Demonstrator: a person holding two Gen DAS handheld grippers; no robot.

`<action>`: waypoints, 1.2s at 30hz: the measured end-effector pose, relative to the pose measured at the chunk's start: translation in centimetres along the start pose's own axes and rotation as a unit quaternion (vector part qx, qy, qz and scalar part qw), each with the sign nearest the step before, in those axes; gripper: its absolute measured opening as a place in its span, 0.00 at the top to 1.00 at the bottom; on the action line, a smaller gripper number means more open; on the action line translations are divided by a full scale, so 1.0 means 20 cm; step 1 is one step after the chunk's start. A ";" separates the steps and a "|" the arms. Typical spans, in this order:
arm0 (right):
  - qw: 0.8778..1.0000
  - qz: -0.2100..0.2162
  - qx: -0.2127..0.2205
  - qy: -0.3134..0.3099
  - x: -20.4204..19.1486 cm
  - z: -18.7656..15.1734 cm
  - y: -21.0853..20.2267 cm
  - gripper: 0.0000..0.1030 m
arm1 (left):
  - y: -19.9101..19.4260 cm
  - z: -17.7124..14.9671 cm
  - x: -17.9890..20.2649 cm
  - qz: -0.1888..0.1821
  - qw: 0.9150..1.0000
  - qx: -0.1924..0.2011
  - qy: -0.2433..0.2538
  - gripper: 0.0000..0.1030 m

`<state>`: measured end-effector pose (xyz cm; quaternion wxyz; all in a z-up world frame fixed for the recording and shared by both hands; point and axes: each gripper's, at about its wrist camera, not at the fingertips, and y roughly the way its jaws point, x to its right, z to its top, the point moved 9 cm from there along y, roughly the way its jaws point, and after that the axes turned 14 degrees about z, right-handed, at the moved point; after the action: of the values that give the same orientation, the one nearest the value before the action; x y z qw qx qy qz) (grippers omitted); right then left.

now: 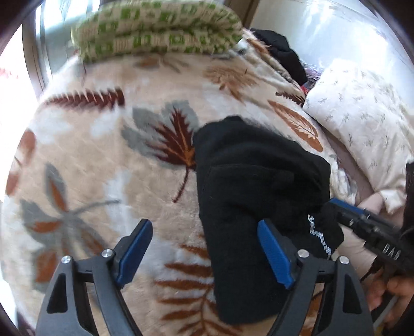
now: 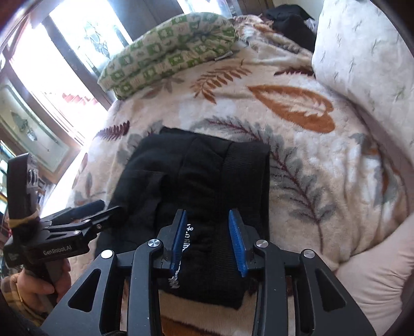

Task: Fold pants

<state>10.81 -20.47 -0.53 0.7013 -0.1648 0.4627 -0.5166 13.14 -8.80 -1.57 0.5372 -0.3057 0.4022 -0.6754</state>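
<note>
The black pants (image 1: 253, 186) lie folded into a thick bundle on the leaf-patterned blanket (image 1: 103, 168); they also show in the right wrist view (image 2: 204, 175), with white lettering near the waistband. My left gripper (image 1: 207, 250) is open and empty, just left of the bundle's near end, its right finger over the fabric edge. My right gripper (image 2: 209, 237) is open with its blue pads on either side of the waistband end; it holds nothing. In the left wrist view the right gripper's tip (image 1: 344, 206) rests at the bundle's right edge. The left gripper (image 2: 101, 209) shows at the bundle's left side.
A green-checked folded quilt (image 2: 168, 49) lies at the far edge of the bed. A white pillow (image 2: 362, 51) sits at the right, with another dark garment (image 2: 292, 20) behind it. A pale pink cushion (image 2: 375, 271) is at the near right. Windows stand to the left.
</note>
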 end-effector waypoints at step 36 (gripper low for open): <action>0.993 0.089 0.002 0.070 0.11 -0.12 0.13 0.28 | 0.09 -0.02 0.00 0.013 1.000 -0.002 0.025 0.00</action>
<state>10.52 -20.64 -4.63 0.7108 -0.0844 0.5226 -0.4632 13.66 -8.89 -3.35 0.5348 -0.2846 0.4210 -0.6750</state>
